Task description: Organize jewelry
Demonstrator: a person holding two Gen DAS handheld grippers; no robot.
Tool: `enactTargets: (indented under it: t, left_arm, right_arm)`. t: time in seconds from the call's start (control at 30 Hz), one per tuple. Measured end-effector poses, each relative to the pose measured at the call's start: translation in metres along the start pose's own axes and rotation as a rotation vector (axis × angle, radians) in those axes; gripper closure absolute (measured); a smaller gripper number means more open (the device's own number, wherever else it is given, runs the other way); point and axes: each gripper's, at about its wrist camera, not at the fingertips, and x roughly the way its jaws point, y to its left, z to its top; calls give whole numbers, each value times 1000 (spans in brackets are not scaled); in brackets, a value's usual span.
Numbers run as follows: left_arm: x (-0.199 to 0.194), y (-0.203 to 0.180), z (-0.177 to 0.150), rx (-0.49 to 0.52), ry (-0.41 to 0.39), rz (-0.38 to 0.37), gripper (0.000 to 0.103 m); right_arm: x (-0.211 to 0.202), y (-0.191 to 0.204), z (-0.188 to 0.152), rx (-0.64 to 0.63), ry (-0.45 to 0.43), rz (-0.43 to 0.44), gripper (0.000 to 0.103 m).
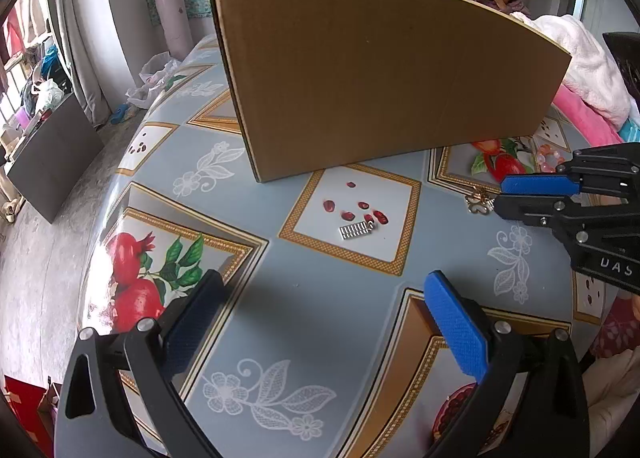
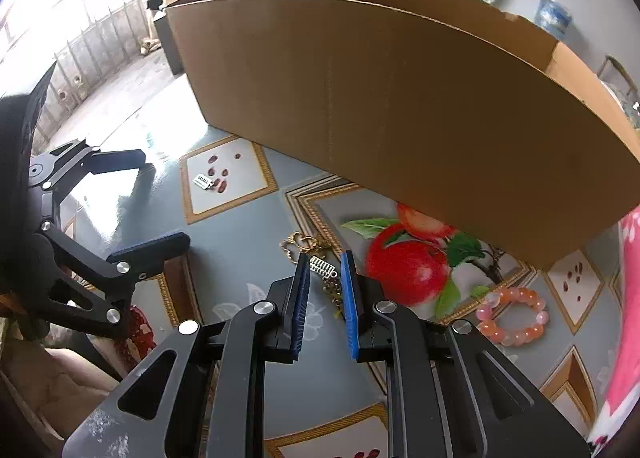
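From the left wrist view, I have the left gripper hanging wide open over the tablecloth, nothing between its pads. Taking the cardboard box as my landmark: a small silver comb-shaped clip lies in front of the box's near wall, well ahead of these fingers. Off to the right of it, the right gripper comes in low, its tips beside a gold ornament.

In the right wrist view, the right gripper is set to a narrow gap, not clamped. A second silver clip and a gold chain piece lie in front of the box wall, the clip right at the gap between the tips; I cannot tell if a pad touches it. A pink bead bracelet lies further right, near the box's right end.

I judge I am at the pick-up of this clip. Next I need to settle the tips around it, close, then lift over the box's rim.
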Motion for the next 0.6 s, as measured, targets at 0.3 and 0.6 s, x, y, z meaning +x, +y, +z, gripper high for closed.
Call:
enactTargets:
  t: [0.3,0.6]
  left_arm:
    - [0,0,0,1,-1,0,4]
    - [0,0,0,0,-2,0,4]
  right_arm:
    - [0,13,8,-80,20,34,87]
    - [-2,27,7,-78,53,185,90]
